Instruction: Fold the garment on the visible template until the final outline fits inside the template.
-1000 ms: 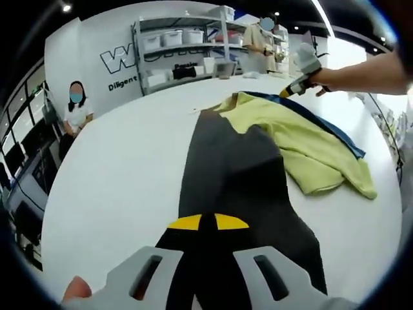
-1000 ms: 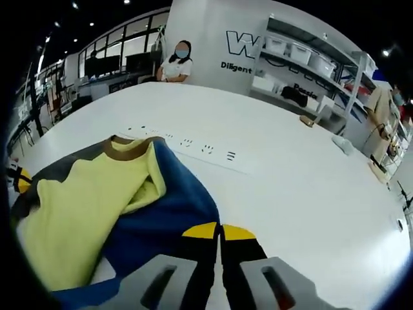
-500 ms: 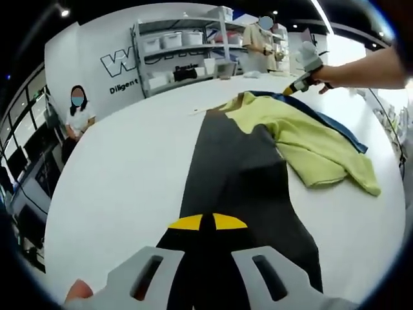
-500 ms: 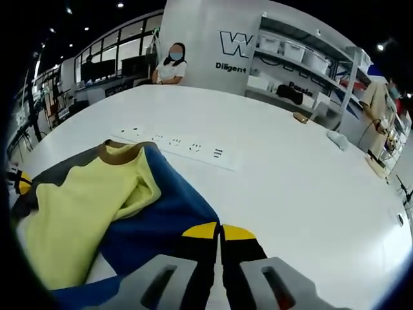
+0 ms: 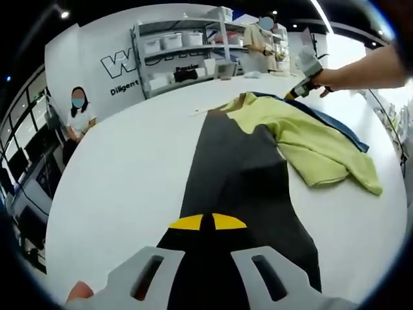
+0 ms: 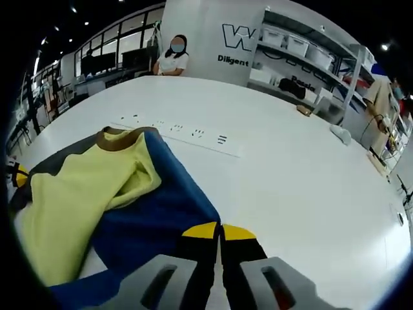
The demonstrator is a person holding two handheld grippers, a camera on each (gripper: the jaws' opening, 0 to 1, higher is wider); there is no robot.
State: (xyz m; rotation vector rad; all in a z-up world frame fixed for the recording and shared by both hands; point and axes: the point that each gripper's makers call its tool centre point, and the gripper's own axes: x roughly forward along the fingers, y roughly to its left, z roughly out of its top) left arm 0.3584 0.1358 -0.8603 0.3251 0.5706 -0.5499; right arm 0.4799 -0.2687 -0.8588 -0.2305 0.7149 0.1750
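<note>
Garment [image 5: 245, 174] lies on white table [image 5: 122, 174], multi-panel: dark grey, yellow-green, blue. In the left gripper view its grey part runs as a long strip straight away from the camera, long axis along the jaws' line; yellow-green part [image 5: 316, 145] is bunched off to the right at the far end, blue edge behind it. In the right gripper view the blue panel [image 6: 161, 213] runs from the jaws toward a brown collar [image 6: 122, 137], collar end pointing away, yellow-green folded over on the left.

Left gripper [image 5: 206, 223]: yellow-tipped jaws together, no gap visible, pinching the near end of the grey strip. Right gripper [image 6: 219, 231]: jaws likewise closed tight, clamped on the blue edge. Right gripper also seen far off in the left gripper view [image 5: 303, 81], held by a person's hand at the garment's far side.

Template: cannot tell its outline; a row of small printed marks [image 6: 177, 130] on the table beyond the collar, unreadable.

Back wall lettering [image 6: 242, 40]: large "W…" partly hidden, below it "Diligent". Shelving [image 5: 187, 51] with bins; seated person [image 5: 77, 113] at left, another standing by the shelves.
</note>
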